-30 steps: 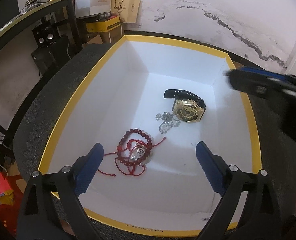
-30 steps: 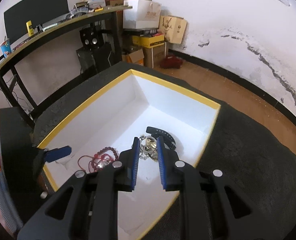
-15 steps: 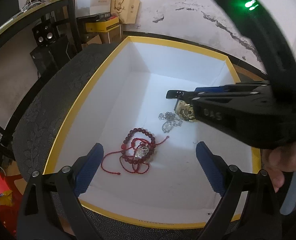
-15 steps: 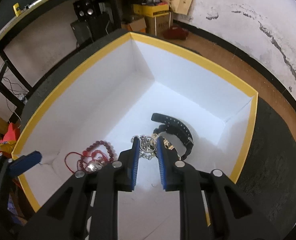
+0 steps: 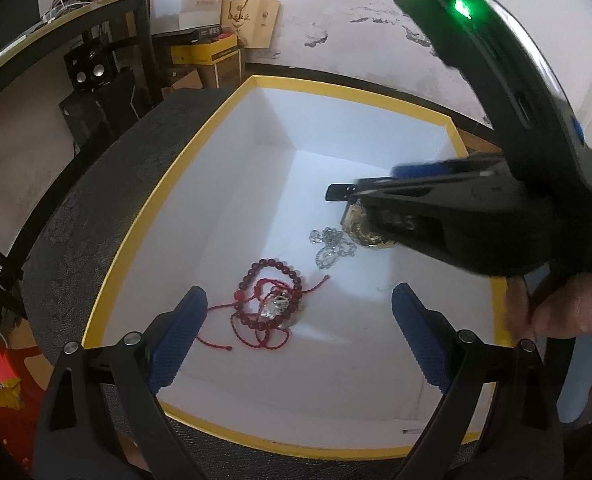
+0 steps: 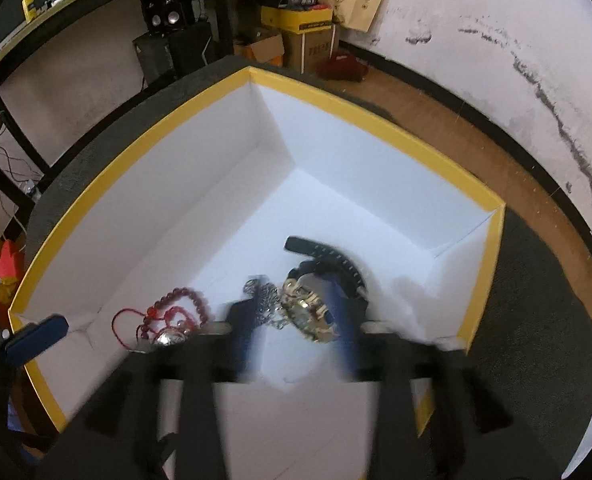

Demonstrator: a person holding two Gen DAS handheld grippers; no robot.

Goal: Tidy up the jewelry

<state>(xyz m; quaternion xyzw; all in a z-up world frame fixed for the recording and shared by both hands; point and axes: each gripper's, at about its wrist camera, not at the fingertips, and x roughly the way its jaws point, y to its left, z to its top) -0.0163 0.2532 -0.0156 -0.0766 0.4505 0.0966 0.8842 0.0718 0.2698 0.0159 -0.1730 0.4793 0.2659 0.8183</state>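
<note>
A white box with a yellow rim (image 5: 144, 216) (image 6: 136, 152) holds three pieces. A gold watch (image 5: 360, 226) (image 6: 308, 312) with a black strap lies at the right. Beside it is a silver chain (image 5: 330, 246) (image 6: 262, 296), and a red bead bracelet (image 5: 272, 300) (image 6: 176, 312) with red cord lies nearer the left. My right gripper (image 6: 292, 332) (image 5: 376, 183) is low inside the box. Its blurred jaws are opening, with the watch between them and not pressed. My left gripper (image 5: 299, 296) hovers open over the near end, above the bracelet, holding nothing.
The box sits on a dark textured surface (image 5: 80, 216). A person's hand (image 5: 556, 312) holds the right gripper at the box's right rim. Behind are a black shelf frame with speakers (image 6: 164, 20), cardboard boxes (image 6: 308, 36) and a cracked white wall.
The right gripper came down into the box over the watch and chain, then its shut jaws spread apart. The left gripper and the jewelry stayed put.
</note>
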